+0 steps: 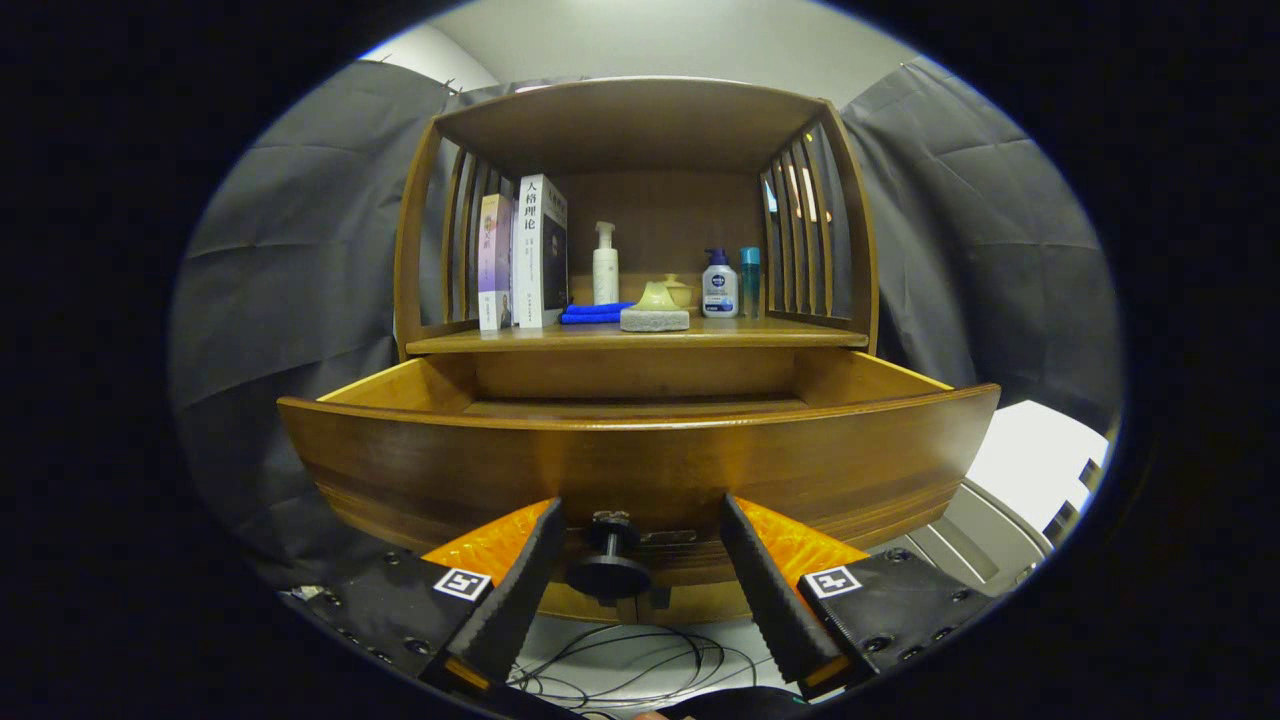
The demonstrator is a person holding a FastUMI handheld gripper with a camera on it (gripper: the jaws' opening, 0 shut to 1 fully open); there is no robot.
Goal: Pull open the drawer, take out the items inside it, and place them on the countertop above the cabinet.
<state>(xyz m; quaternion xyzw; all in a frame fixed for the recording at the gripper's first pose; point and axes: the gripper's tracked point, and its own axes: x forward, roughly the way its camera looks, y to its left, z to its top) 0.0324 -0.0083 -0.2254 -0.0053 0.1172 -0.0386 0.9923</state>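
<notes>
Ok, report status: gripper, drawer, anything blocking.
Gripper open, fingers either side of the drawer knob, not pressing it. Drawer pulled out; contents hidden behind its front. Countertop already holds books, bottles, cloth.

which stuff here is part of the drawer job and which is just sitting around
Part of the job:
- drawer, pulled open
- knob, between the open gripper fingers, untouched
- countertop

Just sitting around:
- books
- white pump bottle
- blue cloth
- sponge
- two bottles
- cables on the floor

The drawer's contents are hidden.
</notes>
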